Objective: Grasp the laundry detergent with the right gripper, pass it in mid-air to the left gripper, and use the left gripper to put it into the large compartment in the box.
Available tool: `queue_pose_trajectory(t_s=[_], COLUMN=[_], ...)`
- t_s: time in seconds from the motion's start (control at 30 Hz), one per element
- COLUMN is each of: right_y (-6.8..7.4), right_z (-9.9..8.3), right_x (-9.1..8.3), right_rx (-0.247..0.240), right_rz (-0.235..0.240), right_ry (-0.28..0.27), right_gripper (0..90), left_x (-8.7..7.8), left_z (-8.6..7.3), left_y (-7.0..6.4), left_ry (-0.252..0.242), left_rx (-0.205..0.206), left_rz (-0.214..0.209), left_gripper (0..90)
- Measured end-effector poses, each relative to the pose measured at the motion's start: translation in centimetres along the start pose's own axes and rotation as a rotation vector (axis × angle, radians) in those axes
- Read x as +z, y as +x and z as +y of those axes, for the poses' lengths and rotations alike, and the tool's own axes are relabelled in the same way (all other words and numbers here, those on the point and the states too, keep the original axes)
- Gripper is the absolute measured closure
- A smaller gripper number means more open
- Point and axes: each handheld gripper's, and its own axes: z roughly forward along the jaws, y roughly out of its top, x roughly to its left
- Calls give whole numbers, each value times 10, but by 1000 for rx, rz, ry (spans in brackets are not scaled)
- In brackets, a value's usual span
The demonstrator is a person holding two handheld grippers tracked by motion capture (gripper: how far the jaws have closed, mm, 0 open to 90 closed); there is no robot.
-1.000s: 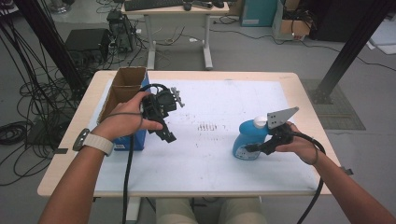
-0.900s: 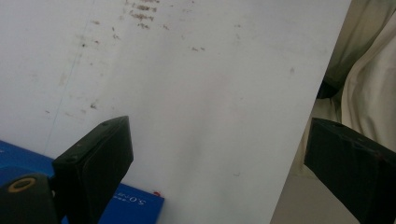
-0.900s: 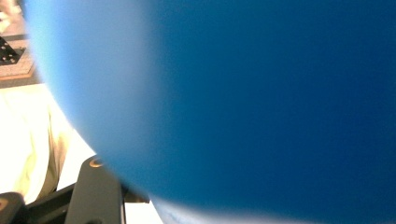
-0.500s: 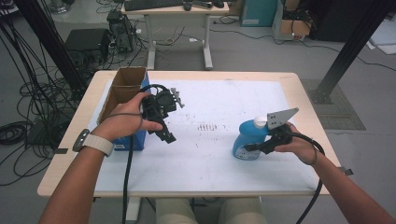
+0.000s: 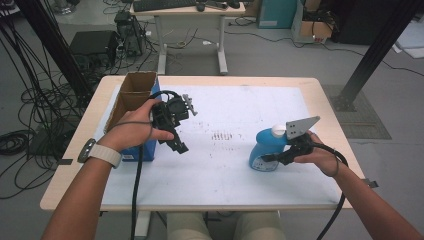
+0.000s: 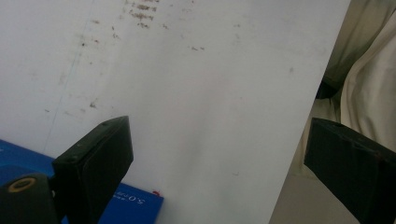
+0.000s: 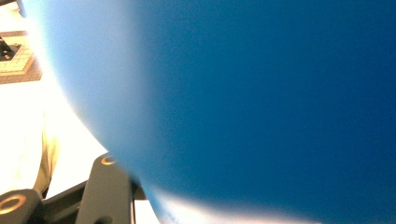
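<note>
Contact is made between the right gripper (image 5: 267, 158) and the blue detergent bottle (image 5: 267, 146), which is clamped between its jaws. The left gripper (image 6: 224, 163) is held wide open, with nothing between its jaws.

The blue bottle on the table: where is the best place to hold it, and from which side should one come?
Grip the blue bottle around its lower body, coming level from the person's right, as the right gripper does. It stands upright, its white cap on top; the wide body probably gives the fingers more surface than the narrower top.
</note>
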Motion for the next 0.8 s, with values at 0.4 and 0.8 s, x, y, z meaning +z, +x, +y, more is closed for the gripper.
queue_pose_trajectory(t_s=[0.4,0.8], right_y=[1,1], right_z=[-2,-2], right_x=[0,-1], right_rx=[10,7], right_rz=[-5,-7], right_ry=[-11,-9], right_gripper=[433,441], left_x=[1,0], left_z=[1,0], left_y=[0,-1], left_ry=[0,-1], left_rx=[6,0], left_rz=[-9,-2], left_gripper=[83,84])
